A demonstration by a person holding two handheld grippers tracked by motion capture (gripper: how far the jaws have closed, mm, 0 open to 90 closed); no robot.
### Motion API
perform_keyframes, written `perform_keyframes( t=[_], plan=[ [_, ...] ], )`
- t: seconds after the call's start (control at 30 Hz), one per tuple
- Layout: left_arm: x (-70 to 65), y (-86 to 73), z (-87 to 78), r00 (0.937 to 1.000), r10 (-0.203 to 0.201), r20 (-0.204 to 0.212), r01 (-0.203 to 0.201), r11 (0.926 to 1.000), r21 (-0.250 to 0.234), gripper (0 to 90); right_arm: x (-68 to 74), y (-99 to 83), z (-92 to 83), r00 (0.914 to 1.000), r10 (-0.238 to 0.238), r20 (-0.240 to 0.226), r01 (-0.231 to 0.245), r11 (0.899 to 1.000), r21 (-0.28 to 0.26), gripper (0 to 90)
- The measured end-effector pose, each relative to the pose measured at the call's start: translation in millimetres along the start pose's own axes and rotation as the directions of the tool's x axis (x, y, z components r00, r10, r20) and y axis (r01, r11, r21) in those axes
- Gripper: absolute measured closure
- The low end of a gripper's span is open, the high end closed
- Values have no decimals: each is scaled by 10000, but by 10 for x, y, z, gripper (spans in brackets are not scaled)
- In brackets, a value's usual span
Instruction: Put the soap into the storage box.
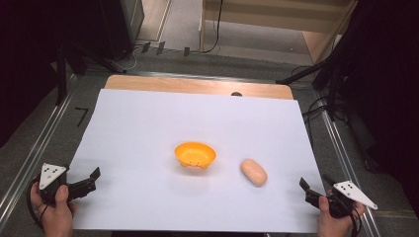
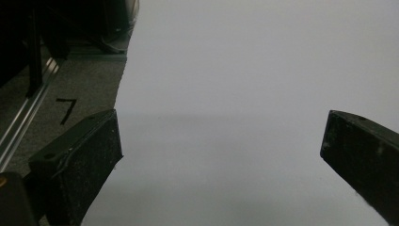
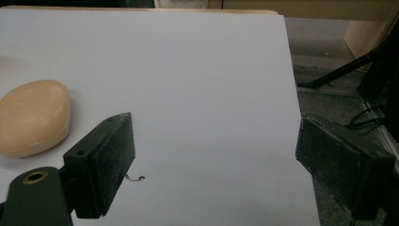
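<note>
An orange bowl (image 1: 195,154) stands upright near the middle of the white sheet (image 1: 148,123). To its right lies a tan, bread-like oval (image 1: 253,172), seen again at the left of the right gripper view (image 3: 34,117). My left gripper (image 1: 93,178) rests at the sheet's front left corner, jaws wide apart with nothing between them (image 2: 221,141). At the front right edge, my right gripper (image 1: 305,190) is open too, empty (image 3: 214,141), a short way right of the oval.
A wooden table edge (image 1: 197,85) shows beyond the sheet. Grey floor with metal rails (image 1: 39,143) flanks both sides. Dark stands and cables (image 1: 326,79) sit at the right, and a black mark (image 2: 66,110) lies on the floor at the left.
</note>
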State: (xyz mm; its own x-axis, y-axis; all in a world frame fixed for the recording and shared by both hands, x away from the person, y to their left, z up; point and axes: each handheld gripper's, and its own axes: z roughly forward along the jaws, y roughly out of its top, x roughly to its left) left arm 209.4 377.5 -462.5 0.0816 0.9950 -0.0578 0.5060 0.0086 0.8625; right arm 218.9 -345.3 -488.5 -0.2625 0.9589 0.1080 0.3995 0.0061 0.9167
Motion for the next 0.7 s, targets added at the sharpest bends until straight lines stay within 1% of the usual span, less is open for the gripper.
perform_keyframes(
  t=[0.07, 0.17, 0.23, 0.3, 0.33, 0.4, 0.43, 0.47, 0.5, 0.53, 0.6, 0.63, 0.7],
  plan=[
    [-4, -1, 1, 10000, 28, -13, -28, 10000, -34, 0, 3, 0, -1, 10000, -90, -27, 90, 10000, -42, 124],
    [-3, -2, -1, 10000, 10, -15, -10, 10000, -50, 0, 18, 2, 3, 9998, -210, -2, 210, 9998, 40, 143],
    [1, -6, -5, 10000, -9, 30, 10, 9999, -125, 0, 24, 6, 5, 9993, -338, -127, 339, 9994, 57, 170],
    [2, -6, -8, 10000, -10, 30, 10, 9999, -139, 0, 27, 14, 9, 9994, -339, -93, 340, 9994, 112, 171],
    [1, -6, -7, 10000, -4, 26, 5, 9999, -136, 0, 23, 23, 11, 9995, -319, -78, 321, 9992, 254, 179],
    [1, -5, -6, 10000, -9, 34, 9, 9999, -124, 0, 20, 29, 13, 9994, -336, -55, 338, 9989, 325, 184],
    [2, -6, -7, 10000, -8, 39, 9, 9999, -138, 0, 14, 40, 16, 9995, -276, -172, 284, 9983, 507, 232],
    [2, -6, -7, 10000, -8, 39, 9, 9999, -138, 0, 14, 40, 16, 9995, -276, -172, 284, 9983, 507, 232],
    [5, -10, -15, 10000, -21, 77, 23, 9998, -222, 0, 6, 59, 27, 9991, -200, -368, 228, 9967, 781, 259],
    [5, -13, -20, 9999, -19, 108, 22, 9996, -284, 0, 2, 70, 39, 9985, -221, -492, 267, 9951, 957, 247],
    [6, -13, -24, 9999, -33, 118, 37, 9996, -289, 0, 17, 83, 68, 9976, -279, -636, 362, 9903, 1339, 186],
    [8, -14, -26, 9999, -40, 136, 44, 9995, -298, 0, 17, 83, 68, 9976, -279, -636, 362, 9903, 1339, 186],
    [11, -15, -30, 9998, -32, 175, 37, 9995, -324, 0, 41, 108, 107, 9940, -430, -1007, 602, 9828, 1747, 127]
  ],
)
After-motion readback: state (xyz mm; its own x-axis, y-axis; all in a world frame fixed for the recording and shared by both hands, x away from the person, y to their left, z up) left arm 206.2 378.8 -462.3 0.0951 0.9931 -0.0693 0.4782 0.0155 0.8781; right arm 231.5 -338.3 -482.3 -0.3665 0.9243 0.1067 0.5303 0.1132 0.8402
